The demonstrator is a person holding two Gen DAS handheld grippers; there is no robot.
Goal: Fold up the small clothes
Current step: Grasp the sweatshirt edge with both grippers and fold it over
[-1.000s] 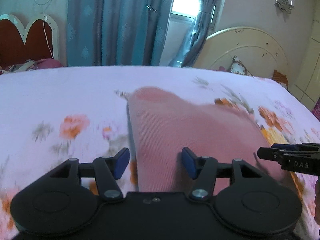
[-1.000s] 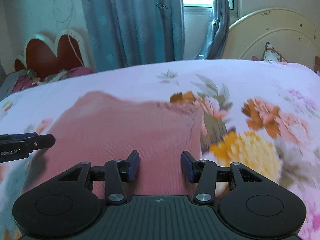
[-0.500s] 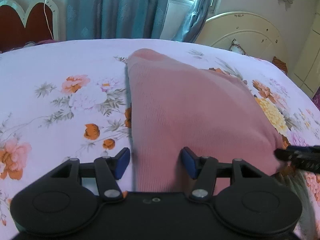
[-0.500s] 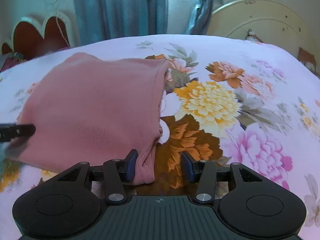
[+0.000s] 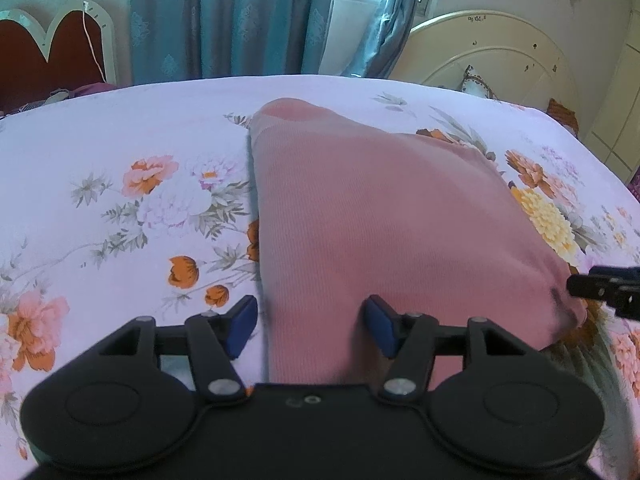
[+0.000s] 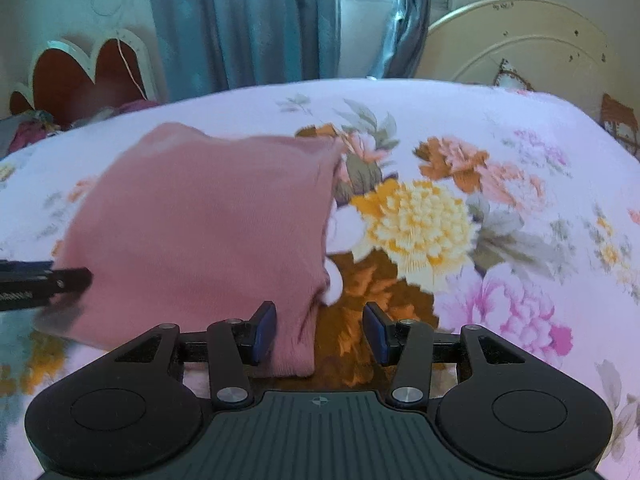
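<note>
Now your left gripper (image 5: 308,330) jaws apart, near-left edge of pink cloth (image 5: 380,216) between, unpinched. Right gripper (image 6: 320,330) apart too, slid rightward to near-right corner; contact there unclear, blurred. Cloth lies folded flat on bedsheet (image 5: 120,208); fold probably released.

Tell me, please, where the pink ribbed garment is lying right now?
The pink ribbed garment lies flat on the floral bedsheet, before both claws: its left edge nears the left claw, its right corner the right claw.
</note>
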